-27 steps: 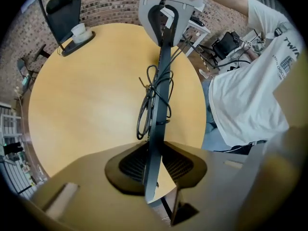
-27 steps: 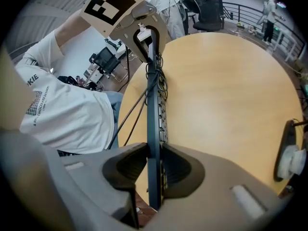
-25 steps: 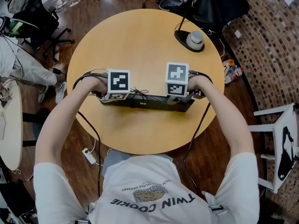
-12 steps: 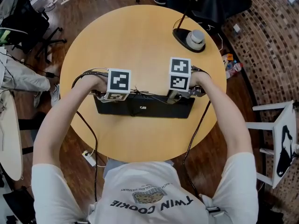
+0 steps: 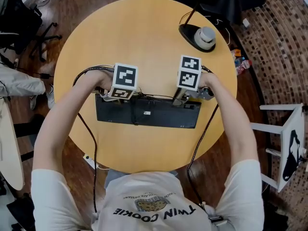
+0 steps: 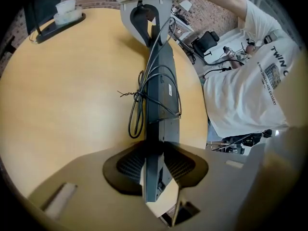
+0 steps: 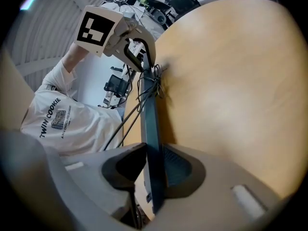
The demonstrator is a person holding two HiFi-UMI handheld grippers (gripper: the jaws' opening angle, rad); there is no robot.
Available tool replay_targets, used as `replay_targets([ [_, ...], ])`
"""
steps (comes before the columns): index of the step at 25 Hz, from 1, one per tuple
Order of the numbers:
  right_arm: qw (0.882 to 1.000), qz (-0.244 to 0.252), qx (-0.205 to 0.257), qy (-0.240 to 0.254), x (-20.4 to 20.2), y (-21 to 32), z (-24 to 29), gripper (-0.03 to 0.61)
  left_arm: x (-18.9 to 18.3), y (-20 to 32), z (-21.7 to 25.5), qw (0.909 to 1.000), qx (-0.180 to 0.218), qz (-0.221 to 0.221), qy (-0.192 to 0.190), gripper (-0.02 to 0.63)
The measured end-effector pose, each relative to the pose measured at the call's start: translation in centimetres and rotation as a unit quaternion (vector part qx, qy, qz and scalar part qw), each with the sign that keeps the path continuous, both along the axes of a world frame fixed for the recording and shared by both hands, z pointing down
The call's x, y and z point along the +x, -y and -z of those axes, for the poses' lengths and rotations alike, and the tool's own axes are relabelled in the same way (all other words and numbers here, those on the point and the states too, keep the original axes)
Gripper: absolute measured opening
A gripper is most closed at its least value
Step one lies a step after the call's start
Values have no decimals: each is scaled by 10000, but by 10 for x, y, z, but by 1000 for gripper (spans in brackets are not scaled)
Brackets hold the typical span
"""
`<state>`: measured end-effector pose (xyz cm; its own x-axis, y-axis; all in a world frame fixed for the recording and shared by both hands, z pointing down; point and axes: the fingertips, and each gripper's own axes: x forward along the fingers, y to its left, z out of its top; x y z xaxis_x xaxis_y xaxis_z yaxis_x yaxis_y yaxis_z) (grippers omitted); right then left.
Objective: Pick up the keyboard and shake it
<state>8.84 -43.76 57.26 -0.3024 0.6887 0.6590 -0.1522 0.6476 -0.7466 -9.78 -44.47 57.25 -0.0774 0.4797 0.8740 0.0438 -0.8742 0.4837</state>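
A black keyboard [image 5: 149,113] is held over the round wooden table [image 5: 144,37], its labelled underside turned up toward the head view. Its coiled cable [image 6: 139,105] hangs against that underside. My left gripper [image 5: 113,96] grips the keyboard's left end. In the left gripper view the keyboard [image 6: 161,90] runs edge-on between the pads of the left gripper [image 6: 155,160], whose jaws are opening. My right gripper [image 5: 180,100] holds the far edge near the right end. In the right gripper view both pads of the right gripper [image 7: 154,165] lie against the keyboard [image 7: 150,129].
A black stand with a grey-white knob [image 5: 203,36] sits at the table's far right. A white chair [image 5: 288,143] stands on the right, a black office chair [image 5: 19,13] at the far left, and another pale table [image 5: 9,143] at the left edge.
The keyboard has tipped from edge-on to showing its whole underside in the head view. Both grippers have risen slightly with it.
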Motion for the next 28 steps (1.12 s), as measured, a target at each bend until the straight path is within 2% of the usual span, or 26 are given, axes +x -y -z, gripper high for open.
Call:
replay_targets([
  [7, 9997, -138, -200, -88, 1, 5, -16, 107, 0, 6, -15, 9998, -153, 95, -28, 138],
  [9, 9995, -232, -126, -149, 0, 9, -22, 110, 0, 12, -19, 9999, 31, 97, -64, 138],
  [11, 9991, -332, -70, -236, -1, 12, -29, 114, 2, 18, -22, 9995, 272, 69, -119, 54],
  [14, 9988, -426, -16, -226, 2, 13, -30, 114, 7, 22, -20, 9988, 447, 108, -169, 52],
  [19, 9969, -547, 553, -130, 2, 16, -34, 115, 6, 24, -20, 9960, 837, 275, -140, 51],
  [22, 9933, -732, 888, -117, 5, 15, -32, 115, 9, 25, -18, 9914, 1255, 351, -111, 8],
  [26, 9841, -920, 1520, -41, 6, 17, -27, 115, 8, 16, -11, 9860, 1620, 404, 36, 8],
  [28, 9764, -1071, 1876, -49, 6, 19, -26, 115, 12, 10, -6, 9828, 1777, 504, -15, 8],
])
